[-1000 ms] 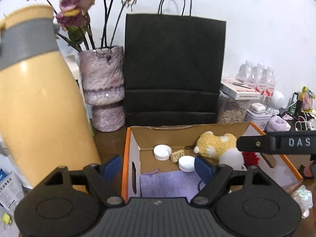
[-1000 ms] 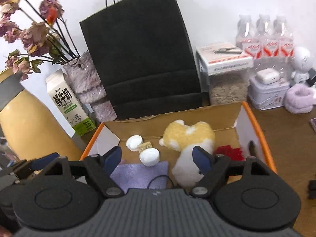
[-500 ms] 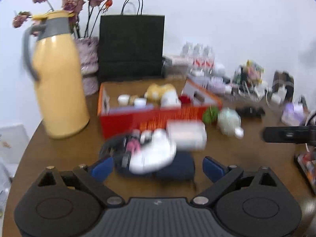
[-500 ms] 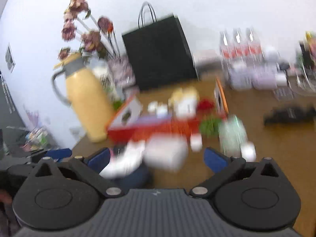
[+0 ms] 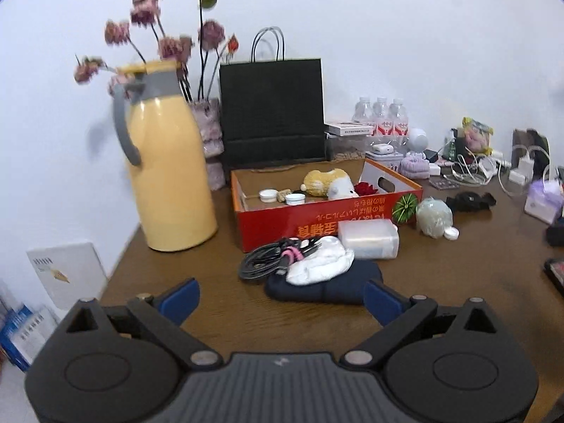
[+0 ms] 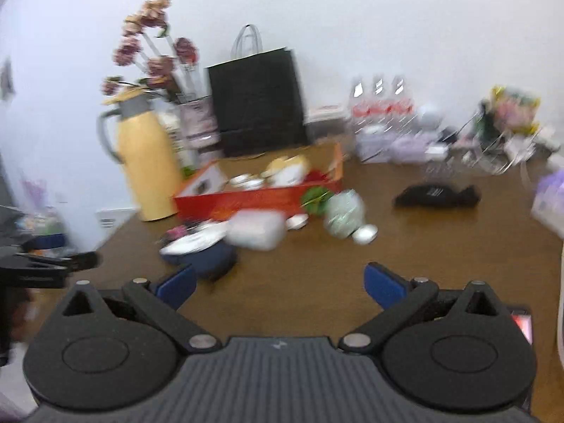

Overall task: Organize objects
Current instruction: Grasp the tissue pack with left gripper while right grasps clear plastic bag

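Note:
An open red cardboard box (image 5: 282, 213) stands mid-table and holds a yellow plush toy (image 5: 322, 182), white caps and a red flower. In front of it lie a black cable bundle (image 5: 262, 261), a white cloth (image 5: 319, 264) on a dark blue pouch (image 5: 328, 287), a clear plastic box (image 5: 368, 238) and a pale green wrapped ball (image 5: 433, 216). My left gripper (image 5: 280, 298) is open and empty, held back from the pile. My right gripper (image 6: 280, 287) is open and empty; its view is blurred and shows the red box (image 6: 246, 199) farther off.
A yellow thermos jug (image 5: 165, 172), a flower vase and a black paper bag (image 5: 271, 112) stand behind the box. Water bottles, cables and small items crowd the back right. A black cloth item (image 6: 437, 195) lies on the right. The table edge runs at left.
Both grippers have pulled far back from over the red box; the whole table now shows. Both stay open and empty.

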A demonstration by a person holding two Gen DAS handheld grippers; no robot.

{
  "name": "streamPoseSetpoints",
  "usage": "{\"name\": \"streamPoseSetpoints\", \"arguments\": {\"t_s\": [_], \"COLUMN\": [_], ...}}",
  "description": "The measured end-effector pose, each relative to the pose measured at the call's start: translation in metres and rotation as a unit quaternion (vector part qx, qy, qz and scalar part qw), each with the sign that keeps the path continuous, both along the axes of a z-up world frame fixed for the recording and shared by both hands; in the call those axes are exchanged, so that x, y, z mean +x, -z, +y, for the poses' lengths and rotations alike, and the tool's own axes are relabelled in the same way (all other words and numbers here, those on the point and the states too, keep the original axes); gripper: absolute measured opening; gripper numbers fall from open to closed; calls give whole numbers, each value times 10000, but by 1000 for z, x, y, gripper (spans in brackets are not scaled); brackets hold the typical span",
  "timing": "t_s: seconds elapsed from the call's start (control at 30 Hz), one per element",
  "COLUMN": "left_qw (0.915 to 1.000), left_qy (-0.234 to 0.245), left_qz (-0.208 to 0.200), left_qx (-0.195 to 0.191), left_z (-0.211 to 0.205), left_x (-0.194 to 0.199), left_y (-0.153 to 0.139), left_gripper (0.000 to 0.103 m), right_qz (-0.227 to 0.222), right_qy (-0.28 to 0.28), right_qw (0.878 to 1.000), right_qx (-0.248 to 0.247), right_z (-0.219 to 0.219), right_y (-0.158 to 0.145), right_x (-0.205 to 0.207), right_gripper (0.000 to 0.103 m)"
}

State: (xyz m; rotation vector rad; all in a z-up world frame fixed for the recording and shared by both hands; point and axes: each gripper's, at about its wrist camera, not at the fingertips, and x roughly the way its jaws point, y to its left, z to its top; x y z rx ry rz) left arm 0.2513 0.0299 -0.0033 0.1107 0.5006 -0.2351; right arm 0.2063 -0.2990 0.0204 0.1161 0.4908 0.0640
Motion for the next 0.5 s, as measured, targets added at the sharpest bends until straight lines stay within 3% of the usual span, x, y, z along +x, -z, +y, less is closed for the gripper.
{"name": "streamPoseSetpoints", "arguments": {"t_s": [0.1, 0.17, 0.3, 0.4, 0.43, 0.5], "left_qw": [9991, 9983, 9950, 9947, 9945, 9950], "left_qy": [29, 201, 868, 849, 818, 617], "left_qz": [-163, -402, -489, -189, -62, 323], "left_qx": [-381, -367, 110, 541, 648, 711], "left_z": [-20, -49, -115, -151, -159, -167], "left_x": [28, 45, 90, 136, 150, 176], "left_y": [3, 6, 25, 56, 68, 87], "left_gripper": [98, 98, 99, 98, 95, 83], "right_qz": [-44, -38, 101, 190, 271, 490], "right_qy": [413, 626, 735, 795, 806, 833], "right_qw": [9985, 9978, 9968, 9963, 9962, 9952], "right_qx": [-352, -224, 301, 268, 208, 166], "right_z": [4, -1, -17, -21, -23, -25], "right_y": [18, 30, 50, 64, 70, 82], "right_x": [43, 79, 139, 183, 199, 219], "right_gripper": [103, 103, 99, 92, 90, 67]}}
